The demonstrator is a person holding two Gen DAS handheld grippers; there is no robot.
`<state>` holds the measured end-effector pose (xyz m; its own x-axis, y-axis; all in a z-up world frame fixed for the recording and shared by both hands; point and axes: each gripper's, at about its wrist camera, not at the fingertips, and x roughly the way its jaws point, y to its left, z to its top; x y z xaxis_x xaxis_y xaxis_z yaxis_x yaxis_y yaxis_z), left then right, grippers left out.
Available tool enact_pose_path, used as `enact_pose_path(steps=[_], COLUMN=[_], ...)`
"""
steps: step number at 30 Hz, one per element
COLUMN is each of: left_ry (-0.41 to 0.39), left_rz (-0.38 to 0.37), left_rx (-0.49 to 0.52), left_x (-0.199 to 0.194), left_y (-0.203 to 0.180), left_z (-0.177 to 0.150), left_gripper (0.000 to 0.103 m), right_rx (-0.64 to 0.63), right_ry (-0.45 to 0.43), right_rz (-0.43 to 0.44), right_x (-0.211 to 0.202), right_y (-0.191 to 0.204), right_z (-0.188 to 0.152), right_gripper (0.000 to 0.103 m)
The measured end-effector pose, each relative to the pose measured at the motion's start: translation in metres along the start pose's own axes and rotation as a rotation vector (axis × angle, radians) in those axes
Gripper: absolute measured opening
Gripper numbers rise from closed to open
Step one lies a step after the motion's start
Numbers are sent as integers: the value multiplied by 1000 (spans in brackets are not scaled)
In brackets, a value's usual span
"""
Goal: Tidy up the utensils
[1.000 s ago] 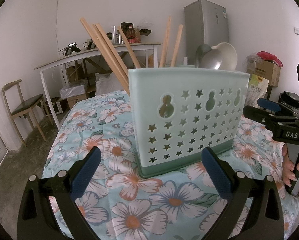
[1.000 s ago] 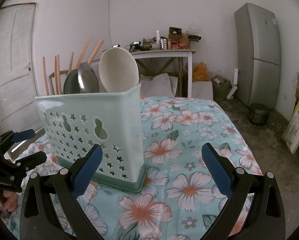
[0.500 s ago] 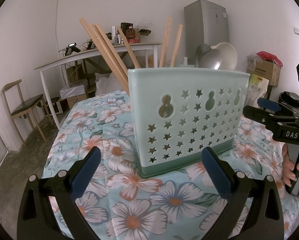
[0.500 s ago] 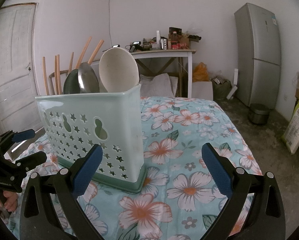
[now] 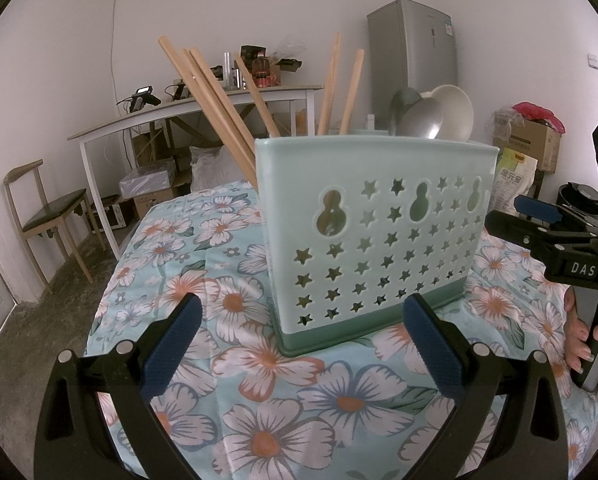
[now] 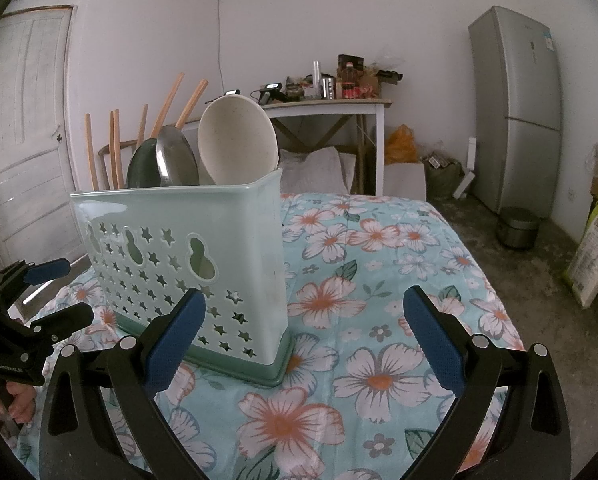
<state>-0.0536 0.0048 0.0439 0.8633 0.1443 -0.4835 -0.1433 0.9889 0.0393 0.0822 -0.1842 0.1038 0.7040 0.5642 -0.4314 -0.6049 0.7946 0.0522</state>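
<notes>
Now, left wrist view: left gripper point(image 5: 299, 344) spread wide and empty, facing the holder point(image 5: 373, 232) on the flowered cloth point(image 5: 203, 280).
Chopsticks point(image 5: 215, 96): leaning in the holder's left end, grouped together.
Right wrist view: right gripper point(image 6: 305, 340) also wide, holding nothing.
Spoons point(image 6: 203, 152): bowls up at the near end, likely sorted apart from chopsticks.

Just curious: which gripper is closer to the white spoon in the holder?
Right, I'd judge. The right gripper faces the holder's end where the white spoon stands; the left gripper faces the chopsticks' end.

Glossy plastic holder point(image 5: 379, 236), wooden chopsticks point(image 5: 215, 96), shiny metal spoon point(image 6: 177, 158), cloth tablecloth point(image 6: 379, 280).
</notes>
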Motion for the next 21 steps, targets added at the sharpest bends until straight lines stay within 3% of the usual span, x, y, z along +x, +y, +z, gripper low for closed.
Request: enact_pose_path(steps=[21], left_ry=[2], left_rz=[-1], left_rx=[-5], left_x=[3], left_y=[3], left_z=[2], left_gripper=[99], right_rx=[0], right_ry=[-1], right_rz=[0], right_x=[0], right_y=[0], right_z=[0], right_gripper=[95])
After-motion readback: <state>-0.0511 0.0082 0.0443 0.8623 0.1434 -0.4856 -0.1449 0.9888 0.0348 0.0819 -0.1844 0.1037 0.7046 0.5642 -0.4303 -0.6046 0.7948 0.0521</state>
